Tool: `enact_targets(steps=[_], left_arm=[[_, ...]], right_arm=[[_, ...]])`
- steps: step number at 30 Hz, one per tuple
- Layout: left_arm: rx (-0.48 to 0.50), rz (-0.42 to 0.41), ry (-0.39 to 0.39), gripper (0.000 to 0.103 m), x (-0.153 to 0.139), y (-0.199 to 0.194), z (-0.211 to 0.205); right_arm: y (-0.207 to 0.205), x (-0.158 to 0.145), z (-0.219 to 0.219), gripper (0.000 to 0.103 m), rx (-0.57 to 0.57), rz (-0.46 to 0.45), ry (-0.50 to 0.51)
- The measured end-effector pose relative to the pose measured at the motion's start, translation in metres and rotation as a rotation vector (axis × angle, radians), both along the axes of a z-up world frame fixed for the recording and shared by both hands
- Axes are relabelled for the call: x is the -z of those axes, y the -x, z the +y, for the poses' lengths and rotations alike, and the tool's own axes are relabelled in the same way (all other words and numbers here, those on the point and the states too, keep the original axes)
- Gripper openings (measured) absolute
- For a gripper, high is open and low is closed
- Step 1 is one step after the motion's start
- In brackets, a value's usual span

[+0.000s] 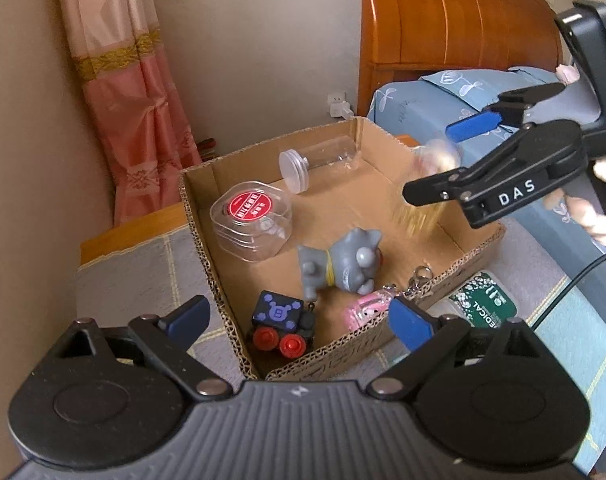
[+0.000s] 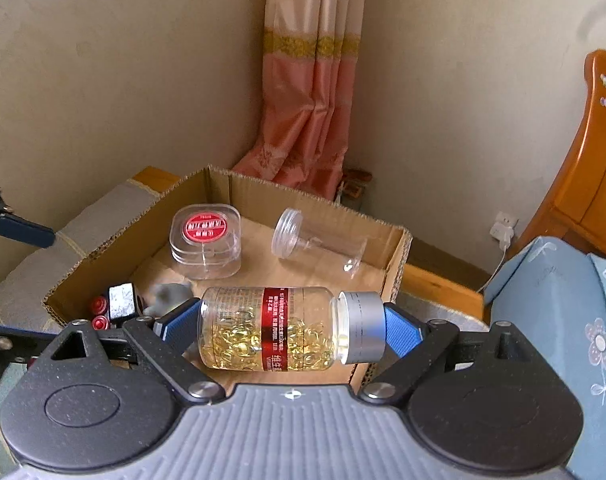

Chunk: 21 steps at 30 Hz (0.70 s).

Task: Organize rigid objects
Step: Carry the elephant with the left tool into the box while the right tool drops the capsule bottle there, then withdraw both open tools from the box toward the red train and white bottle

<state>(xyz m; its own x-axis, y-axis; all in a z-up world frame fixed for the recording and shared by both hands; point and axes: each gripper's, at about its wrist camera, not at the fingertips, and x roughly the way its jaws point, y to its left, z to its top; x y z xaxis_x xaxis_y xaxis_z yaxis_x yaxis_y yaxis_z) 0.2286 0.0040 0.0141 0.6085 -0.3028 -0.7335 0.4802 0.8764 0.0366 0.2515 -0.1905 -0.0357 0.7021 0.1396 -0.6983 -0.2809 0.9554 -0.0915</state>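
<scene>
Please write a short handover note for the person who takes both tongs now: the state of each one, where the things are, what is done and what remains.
Left tongs: open, empty, facing the near corner of the cardboard box.
Right tongs: over the box, with the capsule bottle crosswise between the pads. I cannot tell if the grip is firm.
Done, in the box: square clear container, empty clear jar, grey toy figure, black toy car, pink keychain.
Left to do: set the capsule bottle down in the box. The green bottle lies outside, beside the box wall.
</scene>
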Motion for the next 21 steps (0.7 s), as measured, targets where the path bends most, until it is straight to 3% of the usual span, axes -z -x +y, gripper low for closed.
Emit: enact_targets(steps=[1,14,21], left_arm=[[-0.002,-0.001,0.001,0.096,0.0,0.002,0.001],[-0.037,-0.021,0.04,0.099,0.0,0.029,0.018],[-0.057,-0.033,0.047,0.099,-0.005,0.051,0.029]], right_arm=[[0.001,0.001,0.0,0.103,0.003,-0.003,0.0],[0.054,-0.014,0.012,0.103,0.006,-0.042,0.009],[0.094,0.009,0.016,0.103,0.071,-0.01,-0.063]])
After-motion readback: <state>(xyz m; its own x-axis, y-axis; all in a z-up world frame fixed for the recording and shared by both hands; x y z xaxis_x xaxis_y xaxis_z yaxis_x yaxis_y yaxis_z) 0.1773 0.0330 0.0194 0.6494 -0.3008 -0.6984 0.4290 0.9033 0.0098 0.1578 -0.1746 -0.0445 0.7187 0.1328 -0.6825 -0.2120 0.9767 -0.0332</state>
